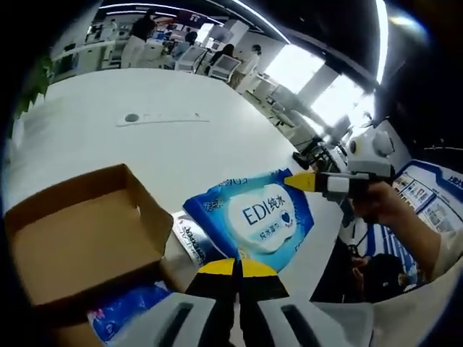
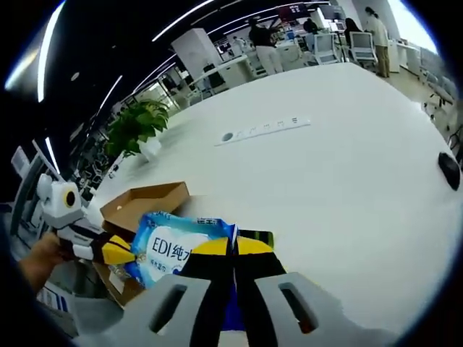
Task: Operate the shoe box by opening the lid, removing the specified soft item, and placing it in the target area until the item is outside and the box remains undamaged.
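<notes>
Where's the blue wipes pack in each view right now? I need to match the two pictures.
Left gripper view: wipes pack at lower centre, just above this gripper's closed jaws, right of the open box.
Right gripper view: wipes pack at lower left, pinched in the closed jaws.
Shared landmark: the cardboard box.

Left gripper: jaws pressed together, tips yellow.
Right gripper: jaws closed, tips yellow.
Right hand: wrapped around the right gripper's handle.
</notes>
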A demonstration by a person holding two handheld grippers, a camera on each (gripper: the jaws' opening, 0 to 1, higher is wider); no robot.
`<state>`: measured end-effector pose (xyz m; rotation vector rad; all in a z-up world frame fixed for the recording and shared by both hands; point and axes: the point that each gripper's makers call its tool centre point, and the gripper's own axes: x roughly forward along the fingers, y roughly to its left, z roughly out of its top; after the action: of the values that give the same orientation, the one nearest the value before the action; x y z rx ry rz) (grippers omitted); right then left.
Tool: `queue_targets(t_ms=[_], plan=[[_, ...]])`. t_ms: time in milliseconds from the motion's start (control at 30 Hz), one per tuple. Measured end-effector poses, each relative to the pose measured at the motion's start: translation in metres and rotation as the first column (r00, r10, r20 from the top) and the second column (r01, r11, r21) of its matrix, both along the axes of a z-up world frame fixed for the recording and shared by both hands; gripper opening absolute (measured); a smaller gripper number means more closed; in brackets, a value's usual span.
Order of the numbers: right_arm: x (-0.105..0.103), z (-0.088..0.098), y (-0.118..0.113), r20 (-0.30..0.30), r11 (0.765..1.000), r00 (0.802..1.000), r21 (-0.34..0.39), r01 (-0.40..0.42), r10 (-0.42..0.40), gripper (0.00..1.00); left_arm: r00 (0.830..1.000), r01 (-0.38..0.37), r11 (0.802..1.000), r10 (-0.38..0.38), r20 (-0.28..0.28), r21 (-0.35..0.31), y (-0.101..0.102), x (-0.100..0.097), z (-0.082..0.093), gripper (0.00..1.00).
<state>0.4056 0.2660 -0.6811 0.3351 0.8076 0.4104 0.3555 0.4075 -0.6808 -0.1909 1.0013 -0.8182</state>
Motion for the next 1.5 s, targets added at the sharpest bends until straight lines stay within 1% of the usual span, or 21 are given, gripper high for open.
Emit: queue_targets(t_ms=[267,533,967,1100,1500], plan=[[0.006,-0.021,0.000,-0.031,1.000,1.000,0.009,0.002,-0.001,0.00,1.000,0.009,0.998,-0.009,-0.017,0.055,0.000,0.007,-0.015,0.00],[0.011,-0.041,0.002,-0.058,1.000,0.998,0.014,0.002,-0.001,0.00,1.000,0.022,0.995,-0.020,-0.021,0.102,0.001,0.012,-0.023,0.00],[0.014,-0.067,0.004,-0.089,1.000,0.996,0.012,0.009,-0.008,0.00,0.999,0.045,0.985,-0.043,-0.017,0.165,0.000,0.017,-0.033,0.00],[0.015,-0.074,0.003,-0.096,1.000,0.995,0.011,0.013,-0.012,0.00,0.999,0.053,0.982,-0.051,-0.015,0.181,-0.001,0.018,-0.035,0.00],[0.016,-0.083,0.005,-0.106,1.000,0.994,-0.002,0.009,-0.009,0.00,0.996,0.081,0.967,-0.084,-0.001,0.241,-0.001,0.020,-0.043,0.00]])
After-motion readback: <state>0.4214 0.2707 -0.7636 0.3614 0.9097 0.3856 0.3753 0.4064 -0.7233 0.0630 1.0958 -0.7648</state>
